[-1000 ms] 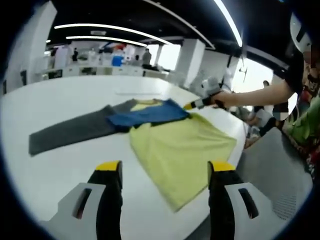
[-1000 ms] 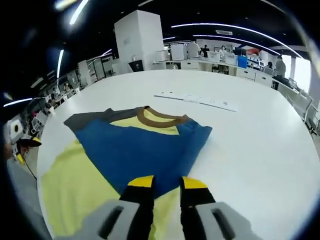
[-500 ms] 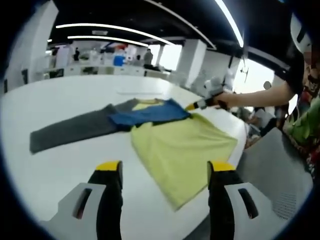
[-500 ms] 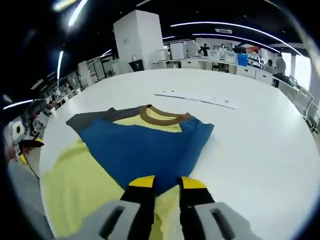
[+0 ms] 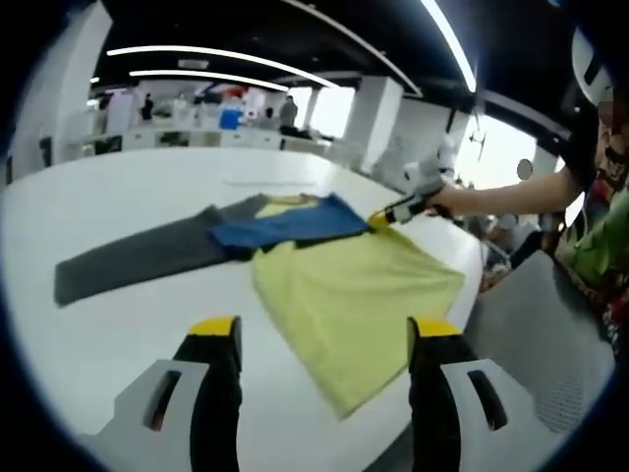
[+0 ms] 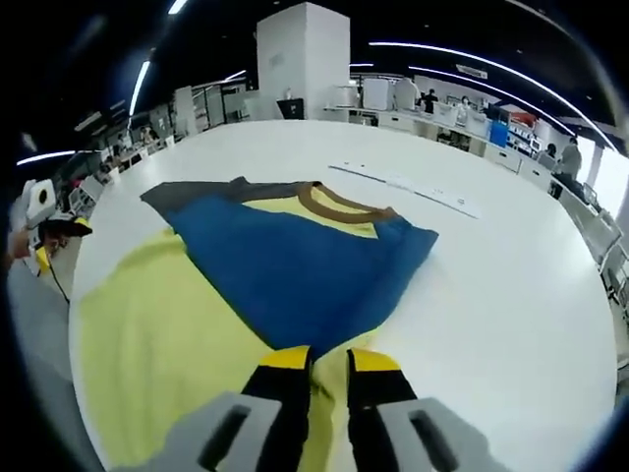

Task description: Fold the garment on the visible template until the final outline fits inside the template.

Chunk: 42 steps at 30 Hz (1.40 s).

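Change: right tongs had carried the blue sleeve lower over the yellow, blue and grey cotton shirt.
Right tongs: pinching sleeve edge.
Left tongs: spread, hovering short of shirt on white table.

The garment is cut off at the lower edge of the right gripper view, its hem hidden behind the jaws. No template outline can be discerned on the table; the markings on the white strip are too small to read.
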### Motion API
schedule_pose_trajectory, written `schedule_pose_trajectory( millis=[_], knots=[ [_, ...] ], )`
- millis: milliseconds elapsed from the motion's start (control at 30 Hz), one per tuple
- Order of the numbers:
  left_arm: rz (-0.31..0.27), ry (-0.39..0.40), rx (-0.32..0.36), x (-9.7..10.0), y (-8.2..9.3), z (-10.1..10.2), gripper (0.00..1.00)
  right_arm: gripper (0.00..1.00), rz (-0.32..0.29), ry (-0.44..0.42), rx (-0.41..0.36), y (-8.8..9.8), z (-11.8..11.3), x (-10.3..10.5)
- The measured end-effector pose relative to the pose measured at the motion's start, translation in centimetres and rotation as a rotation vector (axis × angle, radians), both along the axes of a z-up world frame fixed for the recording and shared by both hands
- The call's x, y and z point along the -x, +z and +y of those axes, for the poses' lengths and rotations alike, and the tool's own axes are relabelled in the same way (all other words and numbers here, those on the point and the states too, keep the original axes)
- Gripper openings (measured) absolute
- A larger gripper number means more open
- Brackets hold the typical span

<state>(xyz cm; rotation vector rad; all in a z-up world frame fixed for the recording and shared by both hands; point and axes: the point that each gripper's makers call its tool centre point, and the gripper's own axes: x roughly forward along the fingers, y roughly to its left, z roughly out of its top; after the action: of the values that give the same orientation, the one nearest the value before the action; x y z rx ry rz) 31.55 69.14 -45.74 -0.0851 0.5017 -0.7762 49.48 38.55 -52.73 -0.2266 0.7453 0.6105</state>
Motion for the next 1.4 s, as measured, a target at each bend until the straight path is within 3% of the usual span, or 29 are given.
schedule_pose_trajectory(
  millis=[300,933,1333,1400],
  knots=[
    [0.006,0.008,0.0,0.3,-0.1,0.2,0.65,0.0,0.017,-0.034,-0.021,-0.3,0.0,0.4],
    [0.001,0.001,-0.004,0.0,0.0,0.1,0.64,0.0,0.015,-0.131,-0.143,1.4,-1.4,-0.5],
    [0.004,-0.001,-0.008,0.1,0.0,0.0,0.64,0.0,0.005,-0.205,-0.174,1.4,-3.9,-0.3],
    [0.004,-0.002,-0.011,0.1,-0.1,-0.1,0.64,0.0,0.016,-0.245,-0.207,1.3,-4.5,-0.2]
  ],
)
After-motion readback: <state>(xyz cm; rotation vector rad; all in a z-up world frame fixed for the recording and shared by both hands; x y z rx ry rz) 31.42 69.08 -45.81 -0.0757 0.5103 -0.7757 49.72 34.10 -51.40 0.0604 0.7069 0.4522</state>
